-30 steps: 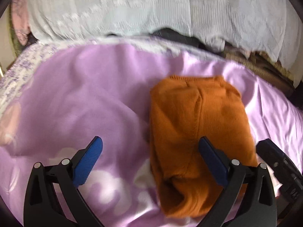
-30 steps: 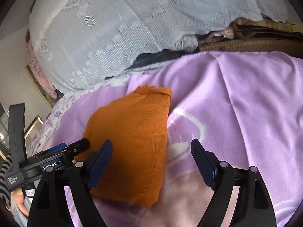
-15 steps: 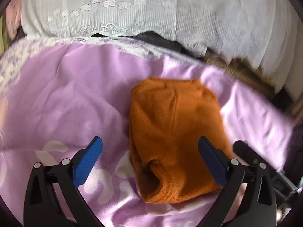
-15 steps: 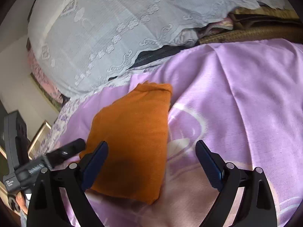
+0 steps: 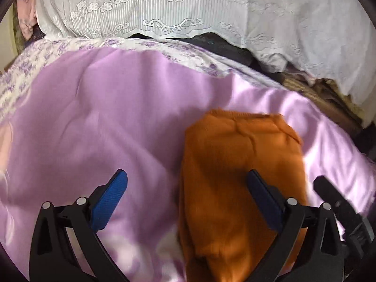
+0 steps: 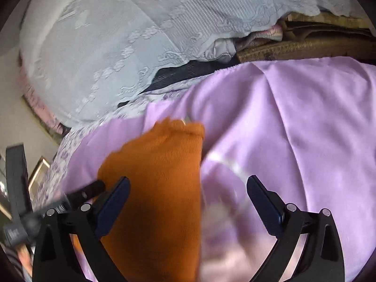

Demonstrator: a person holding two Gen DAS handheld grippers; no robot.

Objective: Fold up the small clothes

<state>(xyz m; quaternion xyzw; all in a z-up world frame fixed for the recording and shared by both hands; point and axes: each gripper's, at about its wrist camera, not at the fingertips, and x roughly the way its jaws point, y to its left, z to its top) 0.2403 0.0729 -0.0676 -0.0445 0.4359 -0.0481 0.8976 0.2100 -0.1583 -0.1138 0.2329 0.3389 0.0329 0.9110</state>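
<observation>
A: Noting position first: orange knit garment point(image 5: 239, 183) lies folded into a compact oblong on the lilac bedspread point(image 5: 105, 122), near the front edge where the person stands. It looks finished as folds go, edges roughly squared, one end rounded and thick.

B: Anything holding it?

A: No. Left tongs point(image 5: 185, 195) gape wide, blue pads apart, one pad over bare bedspread and the other above the garment, not pressing on it as far as I can tell. Right tongs point(image 6: 188, 197) have just been opening and stand at full spread; the garment's edge shows between the pads, yet nothing is pinched.

B: So the task is done?

A: For this piece, probably. My guess is both hands have let go of a completed fold. Whether more small clothes wait, I cannot say; none lie loose on the bedspread in either view.

B: What else is about?

A: White lace cover point(image 5: 188, 11) draped over a heap at the back, a dark cloth point(image 5: 223, 47) poking out under its hem, a purple-flowered sheet point(image 5: 35, 65) at the far left, brown woven material point(image 6: 293, 47) at the right. A framed picture point(image 6: 38, 171) leans low at the left of the right-hand view.

B: Obstructions?

A: Little. The two tongs are close together over the garment, so they could knock each other. Bedspread is wrinkled and soft, and may drag if the bundle is slid.
</observation>
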